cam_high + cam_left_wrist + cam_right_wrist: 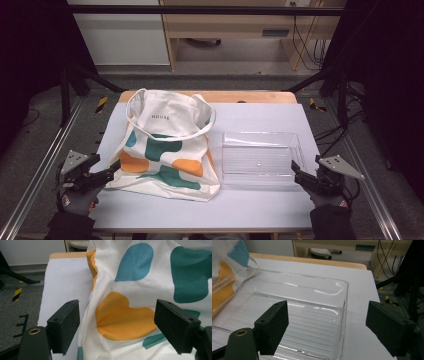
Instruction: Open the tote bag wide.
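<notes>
A white tote bag (167, 147) printed with green, orange and blue shapes lies flat on the left half of the white table (260, 117), handles toward the far side. To its right sits an empty clear plastic tray (260, 156). My left gripper (114, 169) hovers at the bag's near left corner, jaws open; in the left gripper view the bag's cloth (125, 315) spreads between the left gripper (116, 326) pads without touching them. My right gripper (296, 170) is open at the tray's near right corner, and the tray's right wall (344, 315) runs up between the right gripper (328, 328) pads.
Aluminium frame rails (35, 175) run along both sides of the table. Cables (310, 45) and wooden furniture (225, 25) stand beyond the far edge. Bare table surface lies in front of the bag and tray.
</notes>
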A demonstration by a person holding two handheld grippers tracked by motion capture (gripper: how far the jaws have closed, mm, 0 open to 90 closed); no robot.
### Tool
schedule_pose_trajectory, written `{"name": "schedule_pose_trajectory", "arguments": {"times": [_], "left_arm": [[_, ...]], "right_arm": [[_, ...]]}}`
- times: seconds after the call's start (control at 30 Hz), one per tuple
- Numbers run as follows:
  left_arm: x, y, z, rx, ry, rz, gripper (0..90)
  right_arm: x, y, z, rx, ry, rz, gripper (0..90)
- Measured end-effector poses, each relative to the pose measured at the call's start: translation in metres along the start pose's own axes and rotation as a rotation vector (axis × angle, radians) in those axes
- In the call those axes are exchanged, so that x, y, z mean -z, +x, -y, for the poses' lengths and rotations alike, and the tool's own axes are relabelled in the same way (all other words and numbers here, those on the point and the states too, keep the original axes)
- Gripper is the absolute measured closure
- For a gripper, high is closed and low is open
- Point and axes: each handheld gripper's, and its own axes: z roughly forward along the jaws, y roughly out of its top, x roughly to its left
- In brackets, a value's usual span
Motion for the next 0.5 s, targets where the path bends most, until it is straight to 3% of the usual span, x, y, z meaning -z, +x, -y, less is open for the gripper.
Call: {"name": "schedule_pose_trajectory", "arguments": {"times": [0.17, 0.5], "left_arm": [[0.001, -0.001, -0.001, 0.0, -0.001, 0.01, 21.5], [0.003, -0.003, -0.006, 0.007, -0.011, 0.037, 24.9]], "right_arm": [[0.001, 0.003, -0.001, 0.003, -0.007, -0.018, 21.7], [0.0, 0.024, -0.009, 0.024, -0.006, -0.078, 26.0]]}}
